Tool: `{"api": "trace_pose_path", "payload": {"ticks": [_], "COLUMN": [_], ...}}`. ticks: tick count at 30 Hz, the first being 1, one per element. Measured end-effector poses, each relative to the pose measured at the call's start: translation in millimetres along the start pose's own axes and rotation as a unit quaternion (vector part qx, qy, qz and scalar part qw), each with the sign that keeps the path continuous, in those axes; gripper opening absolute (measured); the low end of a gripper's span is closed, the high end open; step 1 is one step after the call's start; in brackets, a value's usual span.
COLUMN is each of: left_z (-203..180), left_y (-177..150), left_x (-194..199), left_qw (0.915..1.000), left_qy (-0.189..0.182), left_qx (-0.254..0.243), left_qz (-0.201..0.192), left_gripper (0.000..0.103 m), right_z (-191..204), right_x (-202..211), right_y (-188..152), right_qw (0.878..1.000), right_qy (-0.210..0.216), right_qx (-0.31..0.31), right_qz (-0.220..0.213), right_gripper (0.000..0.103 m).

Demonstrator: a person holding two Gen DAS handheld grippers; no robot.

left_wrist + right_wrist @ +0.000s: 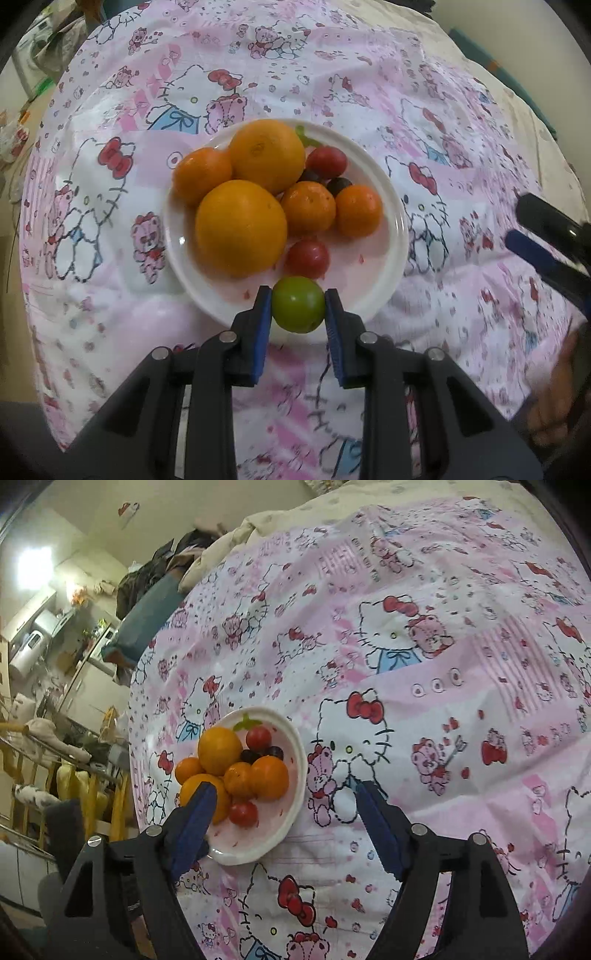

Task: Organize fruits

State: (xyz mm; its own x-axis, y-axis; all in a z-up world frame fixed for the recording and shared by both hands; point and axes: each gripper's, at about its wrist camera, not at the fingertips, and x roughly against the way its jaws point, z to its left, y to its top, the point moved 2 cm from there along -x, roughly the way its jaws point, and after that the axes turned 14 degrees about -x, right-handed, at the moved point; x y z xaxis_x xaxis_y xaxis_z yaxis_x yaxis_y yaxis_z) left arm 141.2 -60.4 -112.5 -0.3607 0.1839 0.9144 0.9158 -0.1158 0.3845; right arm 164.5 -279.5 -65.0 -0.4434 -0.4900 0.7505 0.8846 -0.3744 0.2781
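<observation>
Fruits fill a white plate (391, 206) on a pink cartoon-cat bedsheet (424, 110), and the nearest piece, a green plum (298, 305), is clamped between the blue pads of the left gripper (298, 308), which holds it over the plate's near rim; whether it touches the plate cannot be told. Just beyond it on the plate lies a red plum (307, 257), with a large orange (241, 228) beside it on the left. Behind the red plum sit two small mandarins side by side (308, 207) (358, 215), and a third mandarin (201, 175) rests at the left rim against the oranges. A second large orange (267, 154) lies further back, touching the first. Dark grapes (338, 184) show in the gap behind the mandarins, another red plum (327, 161) lies past them, and a green stem (308, 137) peeks out at the far rim. In the right wrist view the right gripper (286, 805) hovers with its jaws spread wide and nothing between them, its left finger (195, 823) over the near-left part of the plate (291, 805) and its right finger over the sheet (443, 646) just beside the plate. From the left wrist view that gripper (532, 230) shows at the right edge, well apart from the plate. Beyond the sheet a cream blanket (258, 520) is bunched at the far end.
</observation>
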Motion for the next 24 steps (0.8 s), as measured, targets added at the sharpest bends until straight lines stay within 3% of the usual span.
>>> {"api": "trace_pose_path", "payload": {"ticks": [5, 11, 12, 14, 17, 24], "left_z": [-1, -2, -4, -6, -4, -11], "left_y": [3, 2, 2, 4, 8, 9], "left_x": [-16, -20, -20, -17, -11, 11], "left_qw": [0.9994, 0.9988, 0.9988, 0.998, 0.9976, 0.9985], "left_qy": [0.017, 0.037, 0.038, 0.06, 0.065, 0.051], "left_qx": [0.029, 0.024, 0.02, 0.013, 0.023, 0.02], "left_qz": [0.008, 0.02, 0.022, 0.017, 0.006, 0.002], "left_gripper": [0.025, 0.027, 0.03, 0.052, 0.072, 0.073], "right_z": [-5, -7, -7, -6, -3, -1], "right_x": [8, 15, 15, 16, 19, 23], "right_y": [3, 9, 10, 11, 12, 10], "right_qw": [1.0, 0.999, 0.999, 0.999, 0.999, 0.999], "right_qy": [0.012, 0.028, 0.031, 0.034, 0.04, 0.044], "right_qx": [-0.017, -0.027, -0.029, -0.03, -0.028, -0.021], "right_qz": [-0.012, -0.021, -0.021, -0.021, -0.024, -0.024], "right_gripper": [0.08, 0.08, 0.08, 0.08, 0.08, 0.08]}}
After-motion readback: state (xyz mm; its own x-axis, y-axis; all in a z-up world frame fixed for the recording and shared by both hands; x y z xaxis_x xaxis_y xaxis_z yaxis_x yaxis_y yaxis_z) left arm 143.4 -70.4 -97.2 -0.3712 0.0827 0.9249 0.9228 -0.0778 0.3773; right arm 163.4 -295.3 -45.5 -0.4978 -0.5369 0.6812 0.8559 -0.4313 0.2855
